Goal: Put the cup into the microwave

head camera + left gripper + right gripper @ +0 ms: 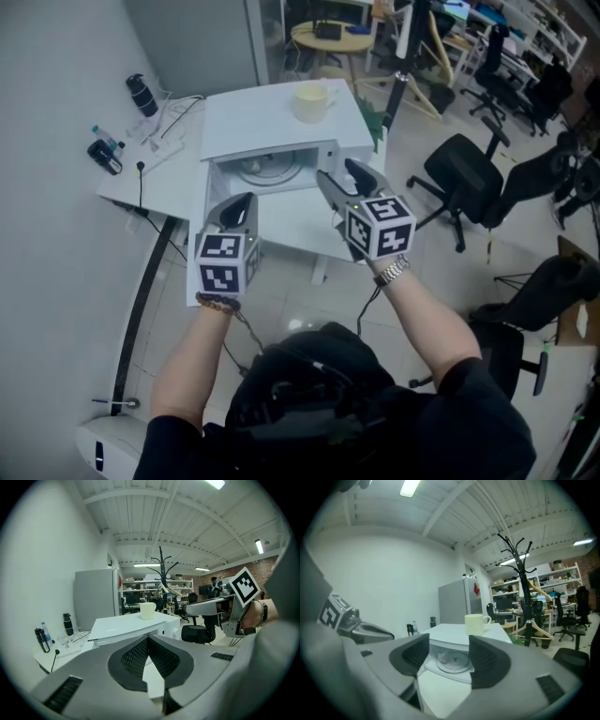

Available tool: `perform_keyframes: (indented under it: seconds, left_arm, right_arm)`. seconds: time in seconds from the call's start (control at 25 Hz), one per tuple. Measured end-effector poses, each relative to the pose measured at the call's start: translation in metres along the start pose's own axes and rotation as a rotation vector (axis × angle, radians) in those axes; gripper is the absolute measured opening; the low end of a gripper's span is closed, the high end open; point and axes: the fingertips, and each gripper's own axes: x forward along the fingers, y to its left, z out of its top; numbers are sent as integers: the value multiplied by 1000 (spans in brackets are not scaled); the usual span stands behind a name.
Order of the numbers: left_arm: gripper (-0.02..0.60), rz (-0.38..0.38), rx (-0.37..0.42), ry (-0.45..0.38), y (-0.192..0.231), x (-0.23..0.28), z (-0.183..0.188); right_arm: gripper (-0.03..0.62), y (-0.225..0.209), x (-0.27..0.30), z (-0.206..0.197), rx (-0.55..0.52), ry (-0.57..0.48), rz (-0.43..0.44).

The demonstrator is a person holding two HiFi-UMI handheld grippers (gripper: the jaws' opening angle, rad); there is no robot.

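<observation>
Head view. Microwave (272, 124): white, on a white surface (127, 180), door (286, 223) let down flat. Contents: a glass turntable (270, 169), nothing on it. Cup (311, 101): pale, upright on the microwave's top, handle to the right, not in the cavity. Whether the cup holds anything cannot be told. Left claw (241, 204): jaws together, nothing between them, in front of the door. Right claw (342, 178): jaws apart, nothing between them, pointing at the open cavity. Dark bottle (142, 94): on the surface, left of the microwave.
</observation>
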Motion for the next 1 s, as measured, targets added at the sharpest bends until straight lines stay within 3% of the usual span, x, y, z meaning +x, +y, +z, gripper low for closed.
perform_keyframes:
  seconds: [0.16, 0.44, 1.0]
  left_arm:
    - [0, -9, 6, -4, 1, -2, 4]
    - [2, -12, 4, -10, 8, 3, 11]
    - [0, -17, -9, -7, 27, 59, 31]
  right_arm:
    - [344, 0, 9, 6, -3, 7, -22]
    - [393, -10, 33, 16, -17, 11, -56]
    - [434, -54, 104, 23, 0, 53, -72]
